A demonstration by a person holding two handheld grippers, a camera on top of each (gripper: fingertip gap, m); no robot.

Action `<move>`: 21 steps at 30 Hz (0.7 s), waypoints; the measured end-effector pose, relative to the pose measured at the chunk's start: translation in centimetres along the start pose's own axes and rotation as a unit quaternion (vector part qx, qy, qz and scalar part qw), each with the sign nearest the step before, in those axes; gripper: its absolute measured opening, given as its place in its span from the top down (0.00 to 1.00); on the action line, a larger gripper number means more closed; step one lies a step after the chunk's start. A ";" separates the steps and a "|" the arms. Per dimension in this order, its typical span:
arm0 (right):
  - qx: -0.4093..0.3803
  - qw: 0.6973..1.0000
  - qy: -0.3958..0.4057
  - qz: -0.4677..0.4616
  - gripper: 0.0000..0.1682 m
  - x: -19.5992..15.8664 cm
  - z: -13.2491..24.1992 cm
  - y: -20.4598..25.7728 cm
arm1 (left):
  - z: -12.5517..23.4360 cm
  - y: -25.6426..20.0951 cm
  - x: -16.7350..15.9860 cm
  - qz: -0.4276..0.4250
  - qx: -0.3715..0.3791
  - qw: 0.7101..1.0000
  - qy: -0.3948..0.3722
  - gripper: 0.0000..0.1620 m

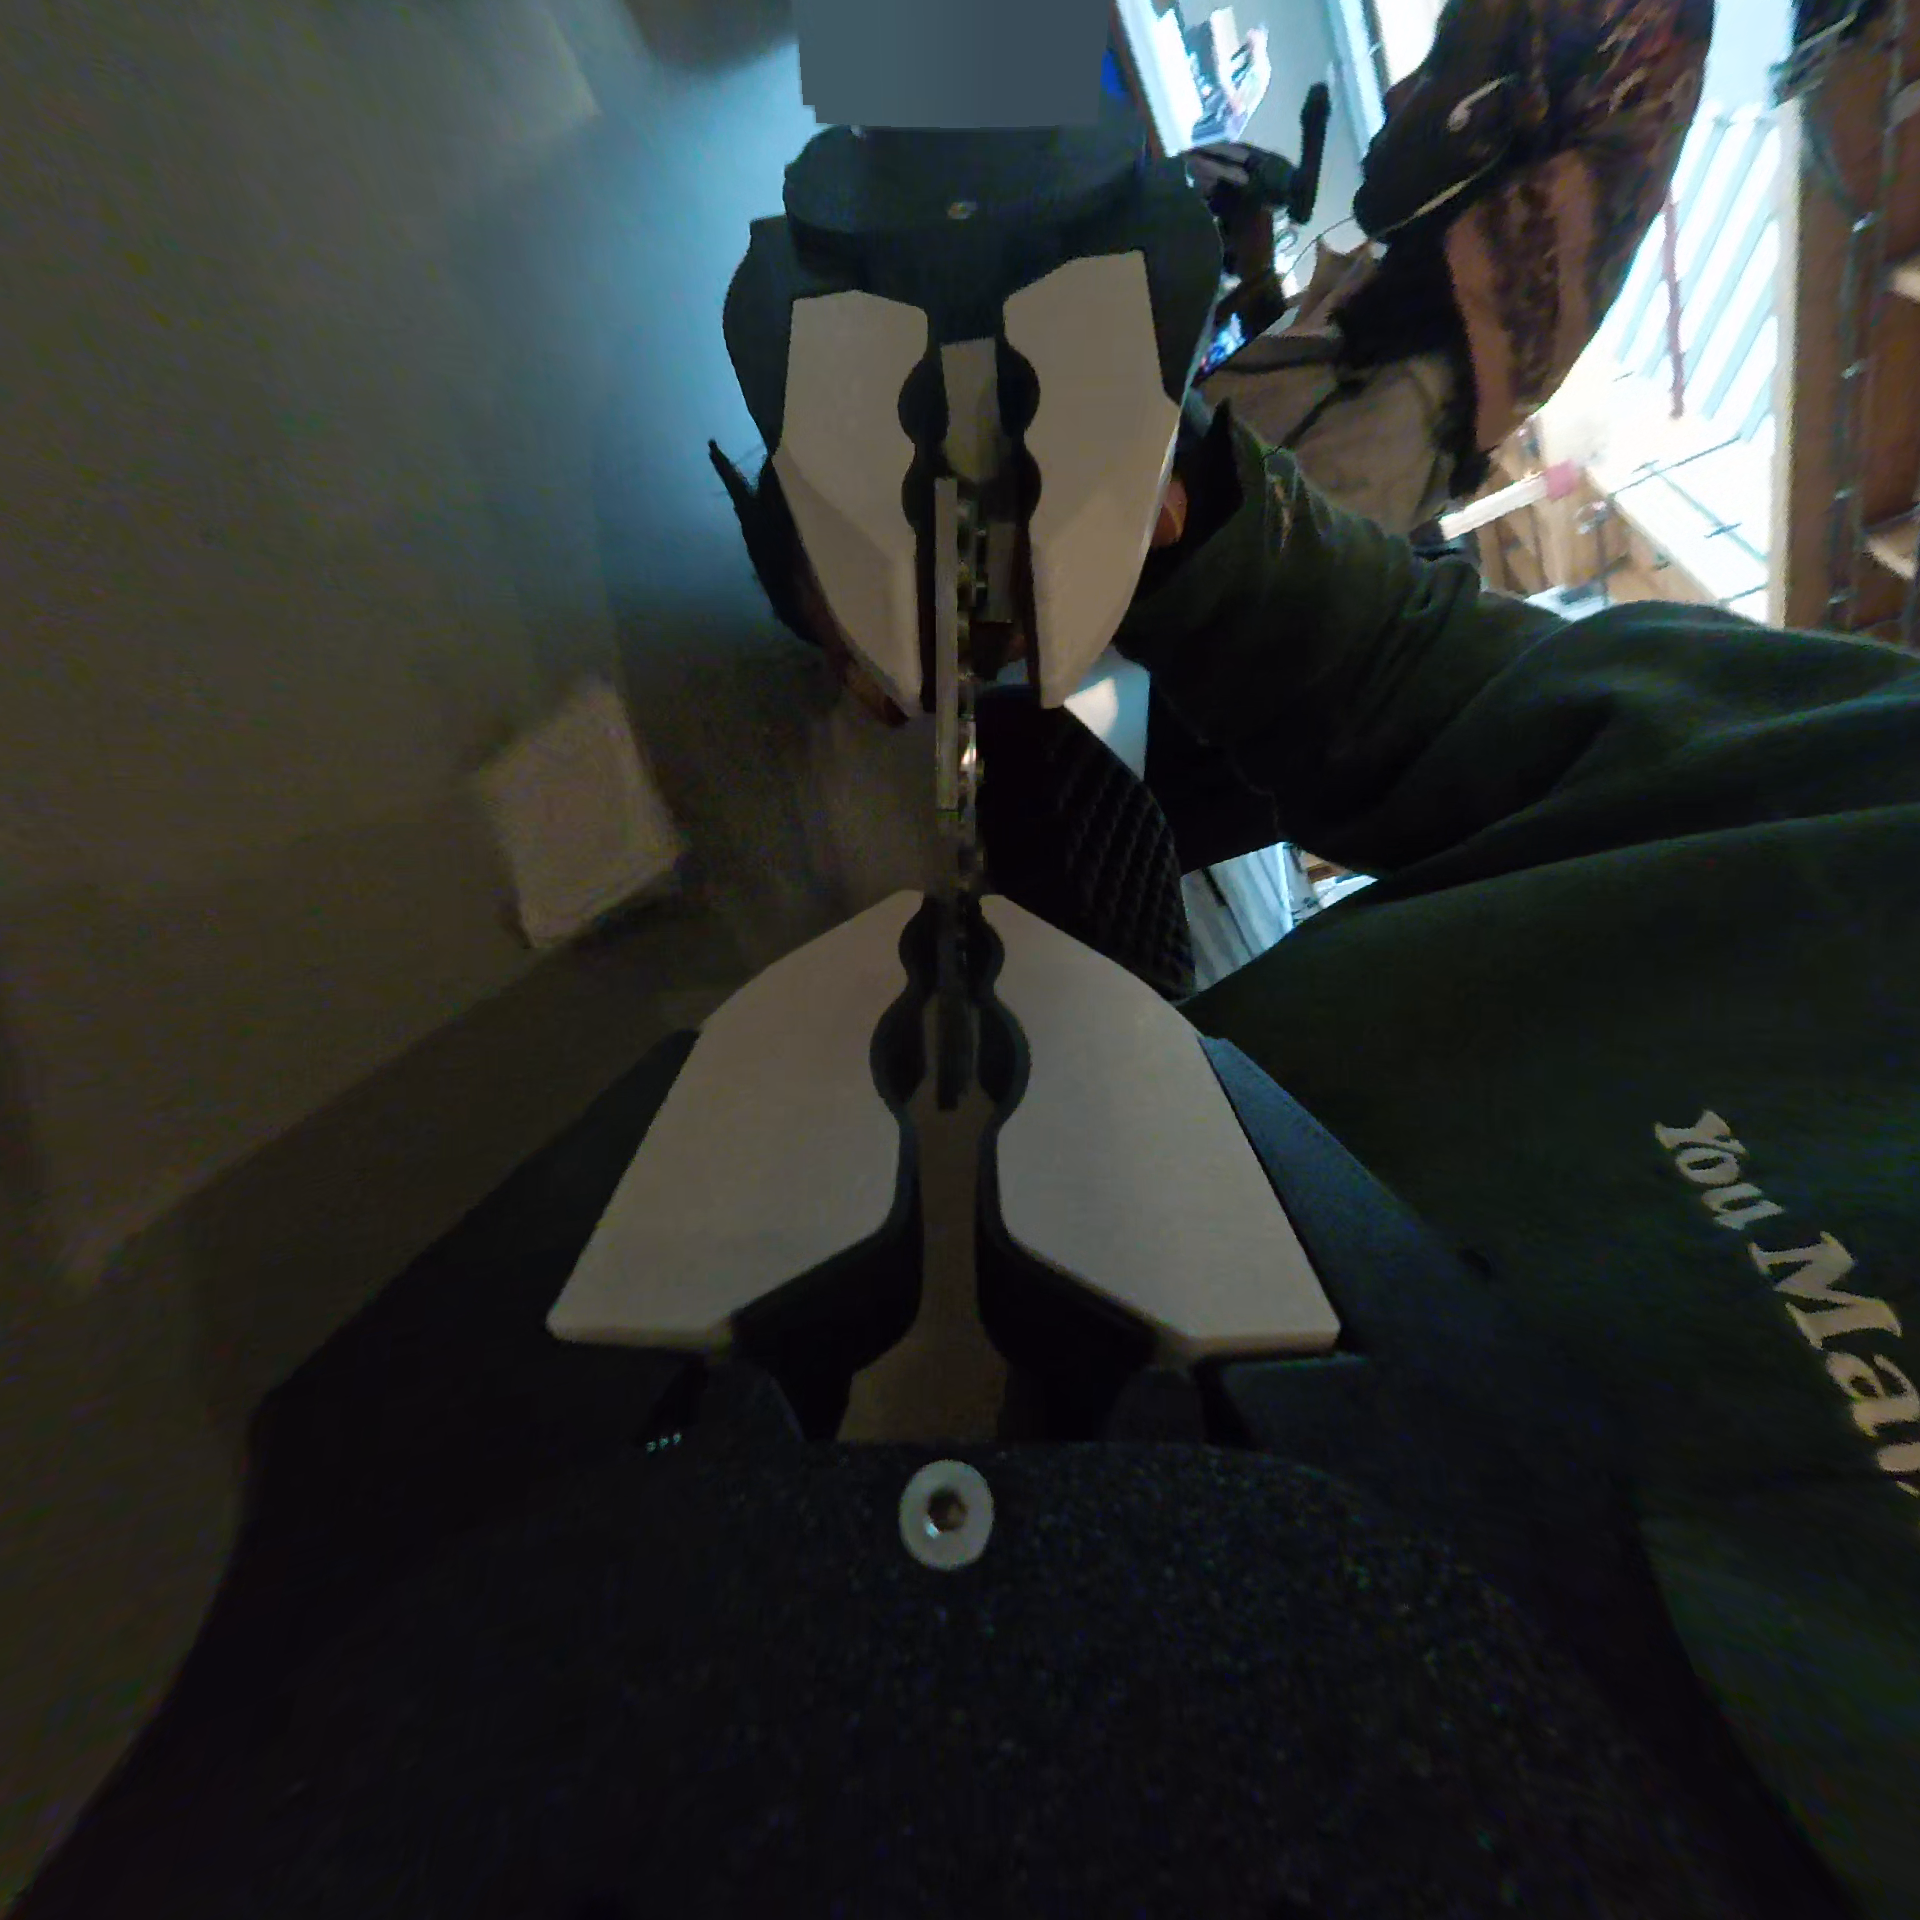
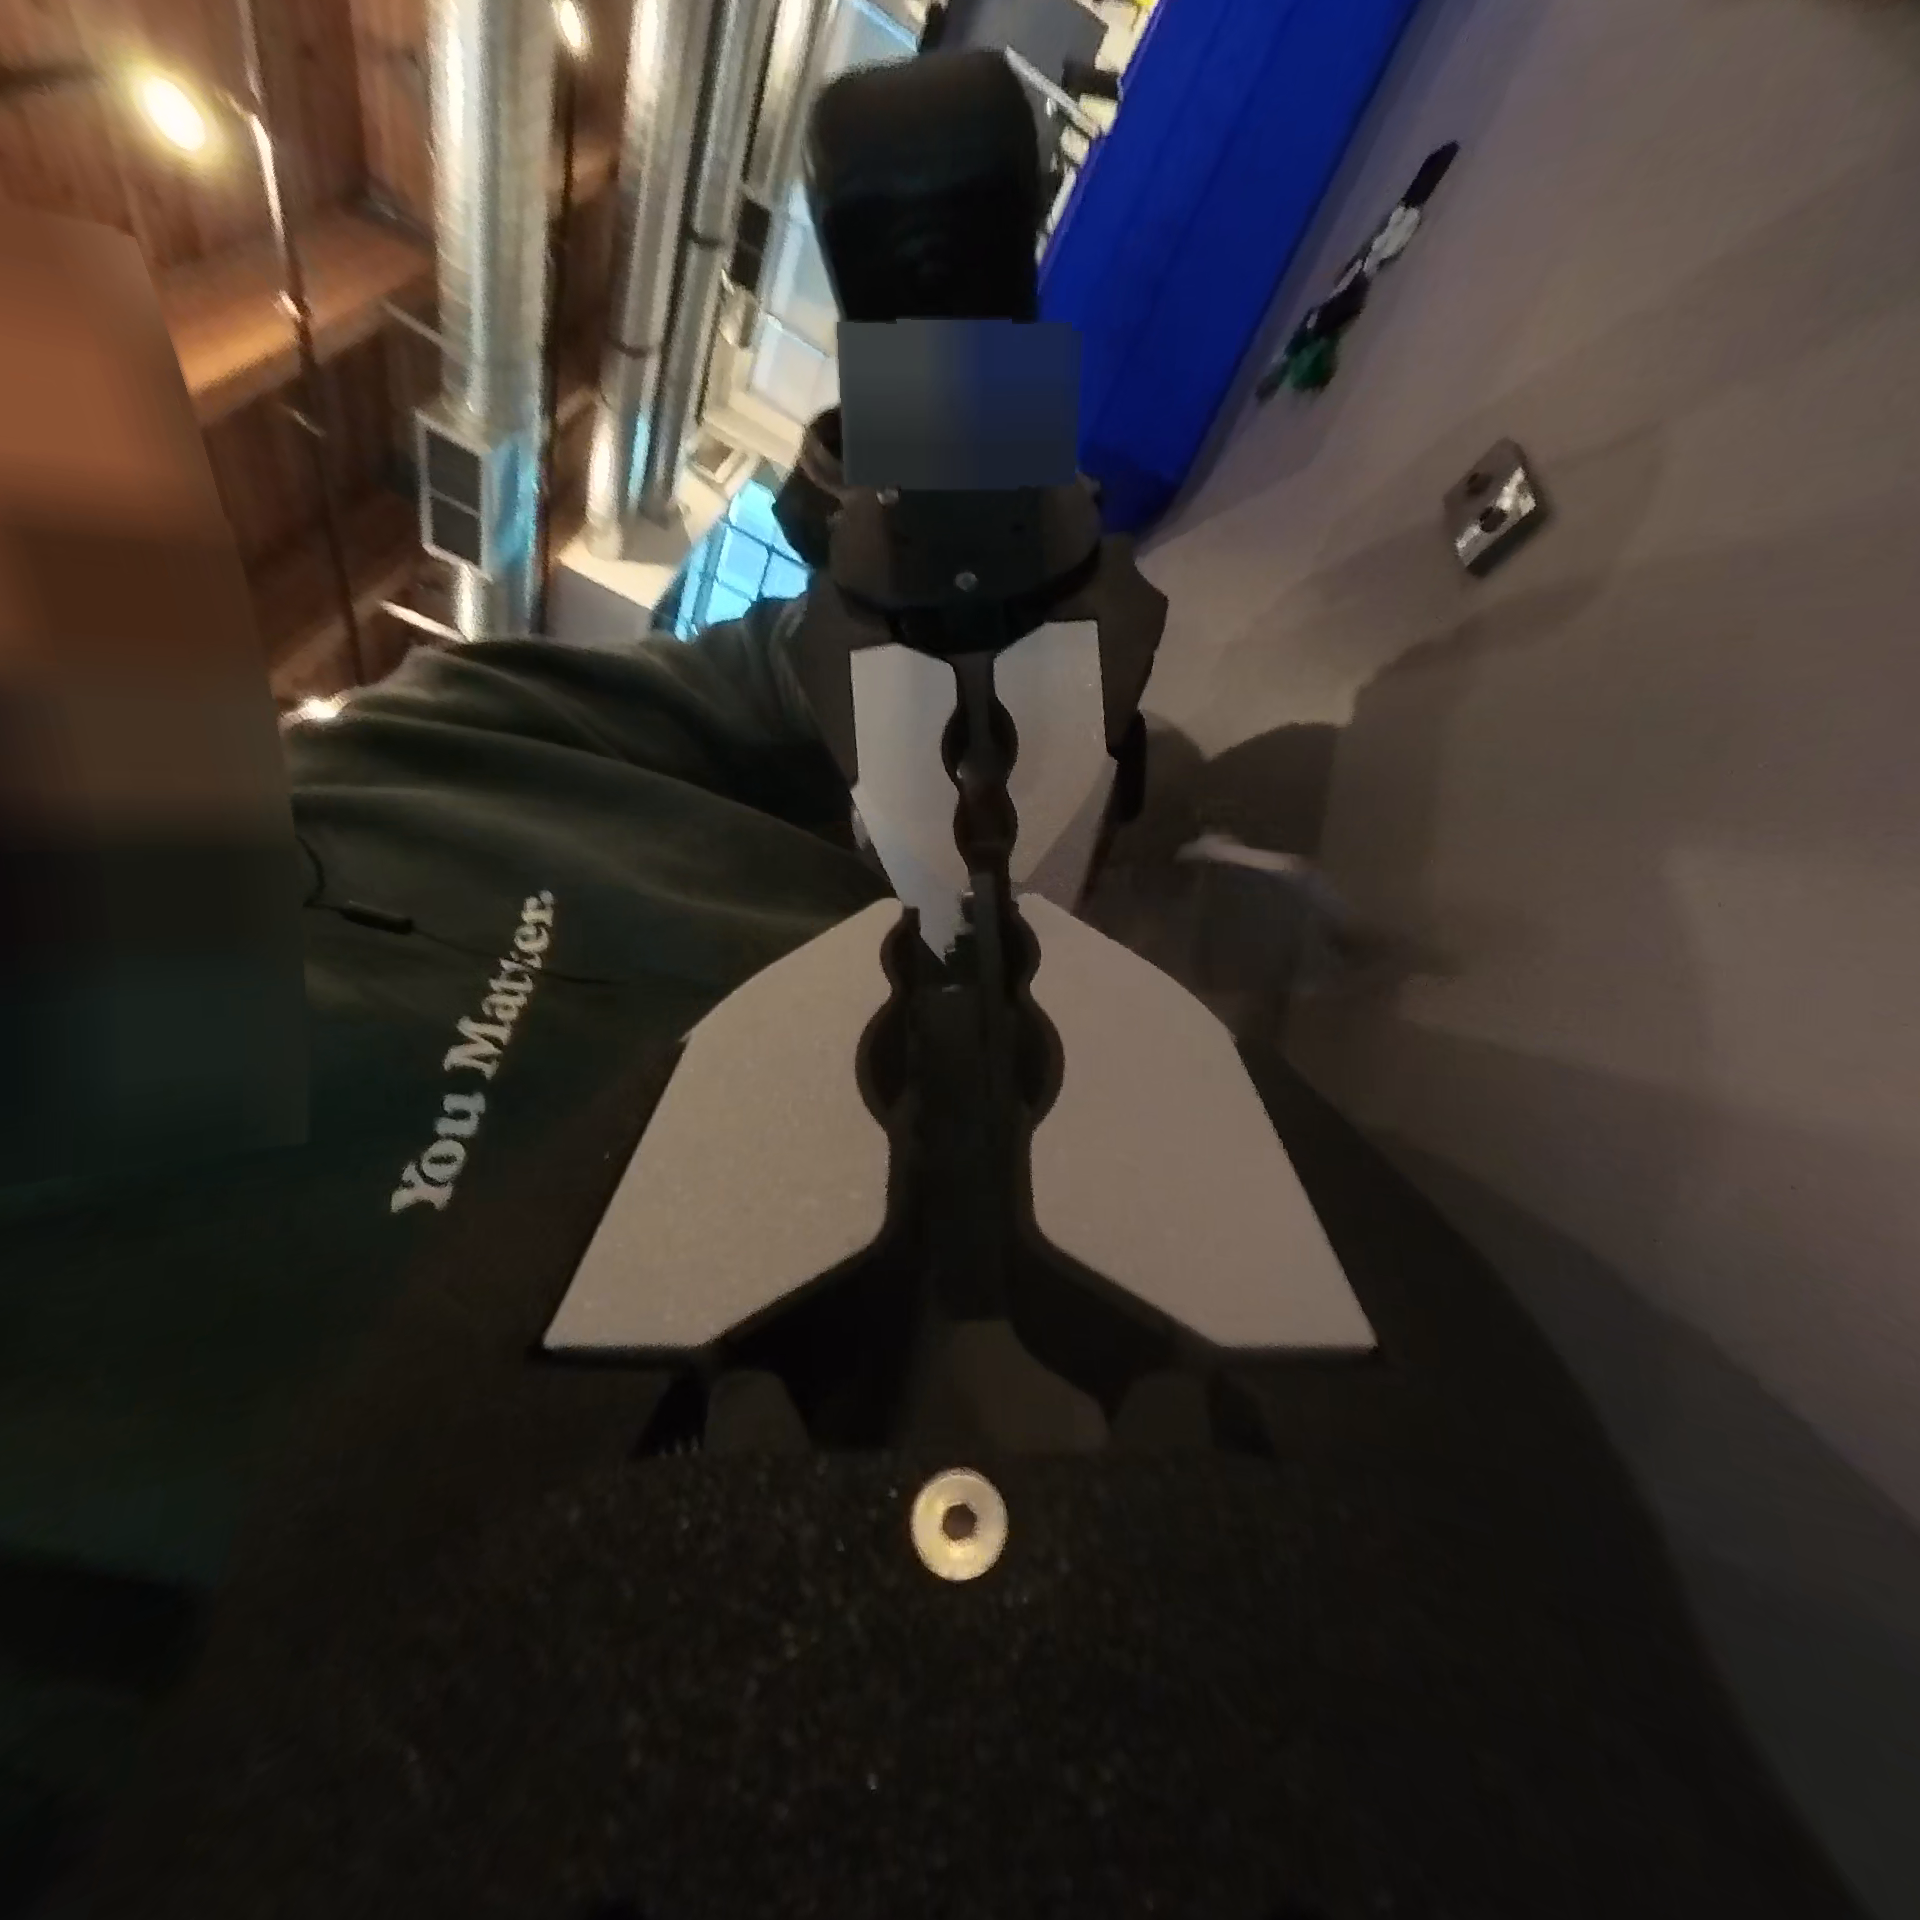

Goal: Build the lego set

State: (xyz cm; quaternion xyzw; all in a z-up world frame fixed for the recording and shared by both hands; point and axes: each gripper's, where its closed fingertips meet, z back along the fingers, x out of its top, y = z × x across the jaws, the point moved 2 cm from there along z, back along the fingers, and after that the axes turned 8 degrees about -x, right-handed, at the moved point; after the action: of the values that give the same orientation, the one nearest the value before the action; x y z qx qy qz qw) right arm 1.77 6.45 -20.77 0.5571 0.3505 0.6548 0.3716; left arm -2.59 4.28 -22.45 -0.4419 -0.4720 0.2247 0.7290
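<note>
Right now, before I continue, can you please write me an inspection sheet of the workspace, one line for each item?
Surface: no worktable seen; only a grey floor behind the grippers.
Job's things: one thin grey lego plate, seen edge-on, spans between the two grippers; other bricks nothing seen.
Clutter: a pale flat thing on the floor, too blurred to name.
Grippers: left gripper and right gripper face each other, each shut on one end of the plate.
Cables: nothing seen.
Surroundings: dark green sweater close by, blue panel, metal pipes, wooden wall, bright window.
</note>
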 end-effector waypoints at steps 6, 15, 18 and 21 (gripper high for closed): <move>-0.003 1.000 0.018 0.010 0.87 0.3 0.8 0.3 | 0.2 -0.3 -0.2 -0.002 -0.008 1.000 -0.002 0.97; -0.260 0.914 0.140 0.278 0.88 2.5 1.5 -3.7 | 3.4 -1.2 -1.6 0.009 0.009 0.999 -0.041 0.97; -0.301 0.864 0.192 0.356 0.83 1.3 -1.1 -4.7 | 5.4 -1.0 -2.1 0.013 0.032 0.998 -0.060 0.97; -0.338 0.804 0.242 0.425 0.78 0.6 -2.9 -6.0 | 7.0 -0.7 -2.5 0.024 0.045 0.996 -0.075 0.97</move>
State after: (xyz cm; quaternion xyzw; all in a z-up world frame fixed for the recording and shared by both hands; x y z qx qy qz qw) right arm -0.64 9.70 -26.08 0.3133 -0.0861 0.9376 0.1239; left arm -10.00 5.10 -21.92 -0.4018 -0.5043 0.2957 0.7048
